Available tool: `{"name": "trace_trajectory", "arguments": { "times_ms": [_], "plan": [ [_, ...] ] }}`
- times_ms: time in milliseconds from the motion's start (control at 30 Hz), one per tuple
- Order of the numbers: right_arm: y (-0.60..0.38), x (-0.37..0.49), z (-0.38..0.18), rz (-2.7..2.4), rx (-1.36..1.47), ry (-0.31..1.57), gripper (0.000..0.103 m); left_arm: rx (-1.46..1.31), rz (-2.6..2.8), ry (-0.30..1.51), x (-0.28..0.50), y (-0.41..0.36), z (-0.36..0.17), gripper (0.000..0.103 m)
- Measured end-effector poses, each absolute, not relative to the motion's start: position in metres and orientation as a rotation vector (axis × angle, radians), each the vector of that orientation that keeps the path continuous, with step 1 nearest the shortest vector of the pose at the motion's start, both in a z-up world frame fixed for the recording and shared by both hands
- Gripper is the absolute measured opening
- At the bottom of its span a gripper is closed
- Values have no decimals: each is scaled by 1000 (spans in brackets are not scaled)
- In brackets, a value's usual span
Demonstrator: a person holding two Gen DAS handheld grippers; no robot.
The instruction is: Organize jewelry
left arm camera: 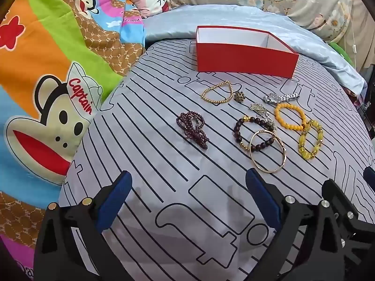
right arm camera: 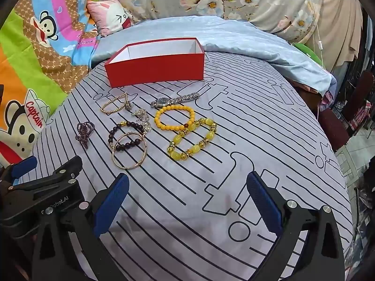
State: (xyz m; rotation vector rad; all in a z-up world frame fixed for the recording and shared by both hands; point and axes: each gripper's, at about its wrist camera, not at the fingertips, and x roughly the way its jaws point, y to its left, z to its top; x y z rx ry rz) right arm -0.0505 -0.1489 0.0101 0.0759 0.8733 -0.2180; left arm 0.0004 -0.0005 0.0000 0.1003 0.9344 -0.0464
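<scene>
An open red box (left arm camera: pixel 243 58) (right arm camera: pixel 157 70) with a white inside stands at the back of the striped grey sheet (left arm camera: pixel 152 145). In front of it lie a gold bead bracelet (left arm camera: pixel 204 96), a silver watch (left arm camera: pixel 274 98) (right arm camera: pixel 164 100), an orange bead bracelet (left arm camera: pixel 279 117) (right arm camera: pixel 157 119), a yellow glass bead bracelet (left arm camera: pixel 304 149) (right arm camera: pixel 178 155), a dark bead bracelet (left arm camera: pixel 236 131), a gold bangle (left arm camera: pixel 267 171) (right arm camera: pixel 129 167) and a purple bead strand (left arm camera: pixel 193 128) (right arm camera: pixel 84 133). My left gripper (left arm camera: pixel 189 174) and right gripper (right arm camera: pixel 188 176) hover side by side short of the jewelry, both open and holding nothing.
A cartoon monkey quilt (left arm camera: pixel 58 82) covers the left side. A light blue blanket (right arm camera: pixel 257 44) lies behind the box, with floral fabric (right arm camera: pixel 234 0) and a small pillow (right arm camera: pixel 110 16) beyond. At the right the bed drops off beside a dark chair (right arm camera: pixel 346 107).
</scene>
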Motion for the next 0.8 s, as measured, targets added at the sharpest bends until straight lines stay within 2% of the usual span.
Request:
{"name": "trace_trajectory", "arguments": {
  "times_ms": [800],
  "plan": [
    [-141,-53,22,-222,72,838,98,88,-42,897,-1,4,15,95]
  ]
}}
